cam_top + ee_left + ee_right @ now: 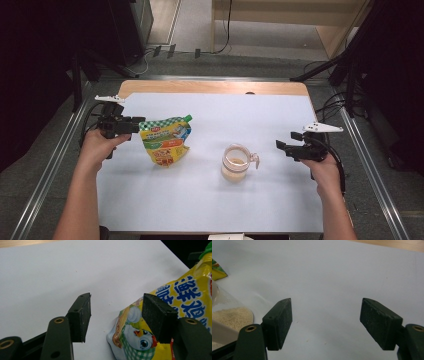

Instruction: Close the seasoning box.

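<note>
Two sets of black jaws are spread wide with nothing held, so the left gripper (116, 315), at the left of the high view, should be slid further around the yellow plastic spouted pouch with the green cap (165, 140) before being squeezed, while the right gripper (325, 323) is kept beside the clear glass jar of pale grains (235, 163).

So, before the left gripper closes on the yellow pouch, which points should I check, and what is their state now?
1. Left gripper open: ok, jaws stand wide apart.
2. Yellow pouch between the jaws: not ok; in the left gripper view it lies beside and behind one jaw, and the gap is mostly bare sheet.
3. Green cap shut: cannot tell, too small.
4. Clear cup upright and apart from the pouch: ok; pale granules lie in its bottom.
5. Right gripper out of the way: ok, open, beside the cup, holding nothing.
6. White sheet around the pouch free of obstacles: ok.
</note>
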The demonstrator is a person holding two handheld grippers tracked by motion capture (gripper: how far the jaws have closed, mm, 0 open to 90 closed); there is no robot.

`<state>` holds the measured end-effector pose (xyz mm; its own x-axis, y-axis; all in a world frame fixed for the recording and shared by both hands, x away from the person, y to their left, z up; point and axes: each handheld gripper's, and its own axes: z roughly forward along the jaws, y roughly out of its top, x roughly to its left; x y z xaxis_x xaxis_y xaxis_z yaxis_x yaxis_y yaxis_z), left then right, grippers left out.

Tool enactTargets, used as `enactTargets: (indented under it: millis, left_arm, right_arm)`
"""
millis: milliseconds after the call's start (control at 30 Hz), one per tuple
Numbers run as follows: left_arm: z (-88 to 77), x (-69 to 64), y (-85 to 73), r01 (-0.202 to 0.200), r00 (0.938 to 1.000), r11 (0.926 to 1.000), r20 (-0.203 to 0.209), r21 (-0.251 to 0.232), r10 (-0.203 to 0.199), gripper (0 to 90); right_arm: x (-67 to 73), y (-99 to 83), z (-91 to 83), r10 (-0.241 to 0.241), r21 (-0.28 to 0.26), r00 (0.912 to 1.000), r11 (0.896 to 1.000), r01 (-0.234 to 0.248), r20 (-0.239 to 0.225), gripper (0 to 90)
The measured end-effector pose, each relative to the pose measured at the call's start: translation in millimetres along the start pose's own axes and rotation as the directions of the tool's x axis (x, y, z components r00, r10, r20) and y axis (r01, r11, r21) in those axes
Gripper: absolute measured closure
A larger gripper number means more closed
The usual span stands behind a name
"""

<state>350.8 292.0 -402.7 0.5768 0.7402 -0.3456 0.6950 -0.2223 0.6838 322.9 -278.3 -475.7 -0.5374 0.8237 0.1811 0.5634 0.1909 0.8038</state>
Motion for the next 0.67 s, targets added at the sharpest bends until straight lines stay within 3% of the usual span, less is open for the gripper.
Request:
enactTargets:
  millis: [433,667]
  left_arm:
    - [3.8,3.5,-2.9,0.013,0.9999,0.9999,-0.002,0.008,-0.013,40.4]
    - [4.6,6.8,-5.2,0.011,0.9974,0.9999,-0.071,-0.011,-0.012,41.7]
  right_arm:
    - [1.3,-2.6,5.8,-0.009,0.021,0.9999,1.0,0.009,0.008,26.6]
    - [1.8,-3.3,7.8,-0.012,0.03,0.9999,0.999,0.011,0.01,26.6]
